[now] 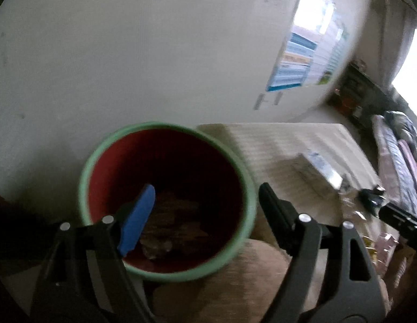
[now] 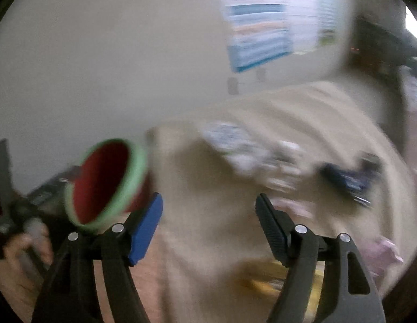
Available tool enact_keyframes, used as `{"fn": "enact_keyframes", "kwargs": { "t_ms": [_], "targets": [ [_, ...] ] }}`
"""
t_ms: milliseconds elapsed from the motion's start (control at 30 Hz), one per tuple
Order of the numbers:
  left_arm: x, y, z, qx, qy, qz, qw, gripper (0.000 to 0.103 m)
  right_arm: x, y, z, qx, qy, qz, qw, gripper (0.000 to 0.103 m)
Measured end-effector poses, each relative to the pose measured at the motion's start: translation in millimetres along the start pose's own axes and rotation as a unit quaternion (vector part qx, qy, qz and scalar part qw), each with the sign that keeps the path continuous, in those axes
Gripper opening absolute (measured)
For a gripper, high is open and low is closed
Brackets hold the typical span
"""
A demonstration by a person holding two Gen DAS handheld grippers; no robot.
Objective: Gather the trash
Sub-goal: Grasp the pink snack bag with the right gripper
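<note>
With both the left gripper and right gripper wide open and empty, a hasty grab could knock over the green-rimmed red bin or miss the blurred wrappers.

The right wrist view is smeared by motion: the litter on the beige table reads only as pale streaks, a dark blue smear, a pink patch and a yellow one, none identifiable. A hand at the lower left is blurred and partly cut by the frame. In the left wrist view, the brownish contents deep in the red bin are too dark to name, and the wall poster's print is unreadable.
</note>
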State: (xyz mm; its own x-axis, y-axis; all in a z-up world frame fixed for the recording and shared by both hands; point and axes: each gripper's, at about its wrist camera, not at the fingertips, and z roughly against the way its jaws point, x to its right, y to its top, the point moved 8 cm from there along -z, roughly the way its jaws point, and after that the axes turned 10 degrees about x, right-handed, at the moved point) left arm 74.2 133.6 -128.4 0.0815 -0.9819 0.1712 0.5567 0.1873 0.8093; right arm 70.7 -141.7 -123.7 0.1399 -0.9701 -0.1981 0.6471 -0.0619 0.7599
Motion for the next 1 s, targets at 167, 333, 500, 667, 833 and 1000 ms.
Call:
{"fn": "enact_keyframes", "kwargs": {
  "t_ms": [167, 333, 500, 667, 833, 1000],
  "targets": [
    [60, -9, -2, -0.022, -0.054, -0.037, 0.9976, 0.077, 124, -28, 35, 0.003, -0.117, -0.106, 0.987, 0.070],
    [128, -37, 1, -0.069, -0.127, -0.069, 0.9870, 0.077, 191, -79, 61, -0.008, -0.170, -0.197, 0.965, 0.070],
    [192, -74, 9, -0.115, -0.184, -0.114, 0.9694, 0.077, 197, -104, 62, -0.015, -0.150, -0.233, 0.961, 0.070],
    [251, -115, 15, -0.178, -0.241, -0.143, 0.9433, 0.077, 195, -100, 47, -0.019, -0.119, -0.245, 0.962, 0.070],
    [286, -145, 13, -0.222, -0.251, -0.166, 0.9275, 0.075, 205, -106, 42, -0.008, -0.100, -0.284, 0.954, 0.052],
    [301, -169, -3, -0.275, -0.240, -0.155, 0.9182, 0.070, 201, -104, 42, -0.009, -0.078, -0.283, 0.956, 0.032]
  ]
}}
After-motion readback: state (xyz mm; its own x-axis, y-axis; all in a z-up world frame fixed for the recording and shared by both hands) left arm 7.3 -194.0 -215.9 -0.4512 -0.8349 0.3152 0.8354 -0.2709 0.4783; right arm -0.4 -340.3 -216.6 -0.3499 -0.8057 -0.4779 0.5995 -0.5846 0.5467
